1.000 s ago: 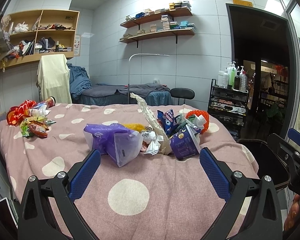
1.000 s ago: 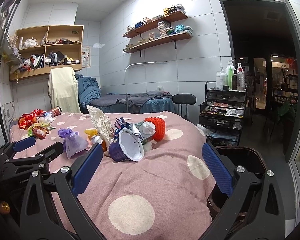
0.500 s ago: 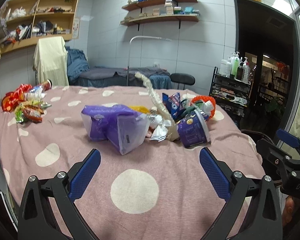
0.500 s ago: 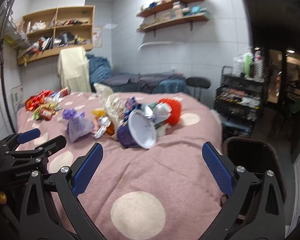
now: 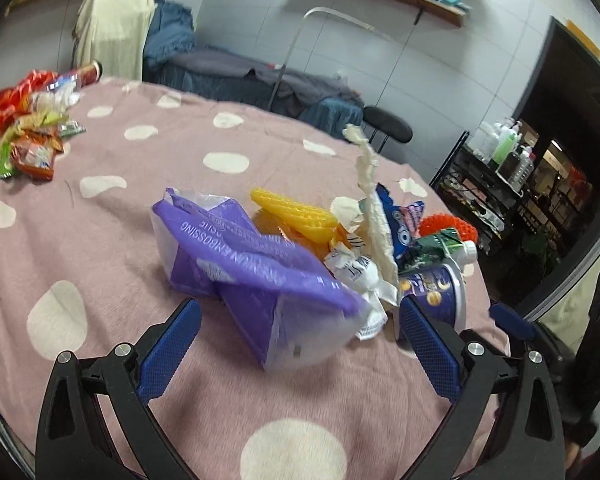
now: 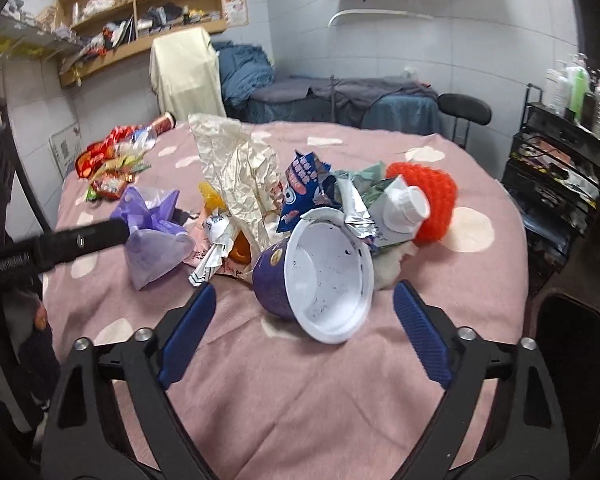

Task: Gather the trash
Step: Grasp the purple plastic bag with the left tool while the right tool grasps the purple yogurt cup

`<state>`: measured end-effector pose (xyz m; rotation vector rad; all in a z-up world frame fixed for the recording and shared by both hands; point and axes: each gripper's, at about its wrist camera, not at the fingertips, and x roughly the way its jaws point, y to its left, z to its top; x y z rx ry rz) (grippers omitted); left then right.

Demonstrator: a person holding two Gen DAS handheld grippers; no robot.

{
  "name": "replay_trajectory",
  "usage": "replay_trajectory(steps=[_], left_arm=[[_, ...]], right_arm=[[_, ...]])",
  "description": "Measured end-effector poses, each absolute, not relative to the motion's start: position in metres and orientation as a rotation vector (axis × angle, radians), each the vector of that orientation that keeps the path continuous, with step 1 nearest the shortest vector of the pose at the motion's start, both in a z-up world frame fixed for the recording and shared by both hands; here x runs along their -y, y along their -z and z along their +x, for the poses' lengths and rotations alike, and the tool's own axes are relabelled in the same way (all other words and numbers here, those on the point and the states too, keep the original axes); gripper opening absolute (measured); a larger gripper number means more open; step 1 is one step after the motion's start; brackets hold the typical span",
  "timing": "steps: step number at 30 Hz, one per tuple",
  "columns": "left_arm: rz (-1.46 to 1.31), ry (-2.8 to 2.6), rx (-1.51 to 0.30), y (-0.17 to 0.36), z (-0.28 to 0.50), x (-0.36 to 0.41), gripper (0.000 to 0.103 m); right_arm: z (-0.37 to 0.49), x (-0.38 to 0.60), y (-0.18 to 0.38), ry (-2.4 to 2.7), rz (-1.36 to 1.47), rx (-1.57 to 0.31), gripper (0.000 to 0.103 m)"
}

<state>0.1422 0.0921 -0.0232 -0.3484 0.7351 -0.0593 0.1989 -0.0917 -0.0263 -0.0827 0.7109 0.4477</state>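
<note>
We are closing right gripper (image 6: 304, 320) jaws around tipped purple cup (image 6: 312, 276), pads untouching, mouth facing near; left gripper (image 5: 296, 336) released, straddling purple bag (image 5: 256, 276)

Pink polka-dot cloth (image 6: 340, 392): matt, soft woven fabric, lightly wrinkled. Purple bag (image 5: 252, 264): thin glossy plastic film, part translucent. Purple cup (image 6: 320, 276): smooth plastic, its white inside satin and speckled. Cream wrapper (image 6: 240, 172): crumpled paper, dull. Blue snack packet (image 6: 300, 188): shiny printed foil. Orange-red scrubber (image 6: 436, 196): rough plastic mesh. Yellow piece (image 5: 296, 212): ribbed glossy plastic. Gripper pads (image 6: 188, 332): blue textured rubber on matt black plastic frames with bright metal screws.
</note>
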Motion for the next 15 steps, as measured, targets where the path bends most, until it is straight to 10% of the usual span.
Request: replay_trajectory(steps=[6, 15], left_arm=[[-0.442, 0.066, -0.89, 0.037, 0.178, -0.102, 0.089], [-0.466, 0.061, -0.878, 0.044, 0.168, -0.105, 0.044]], right_arm=[[0.236, 0.074, 0.042, -0.513, -0.091, -0.823, 0.056], [0.235, 0.065, 0.044, -0.59, -0.075, -0.842, 0.009]])
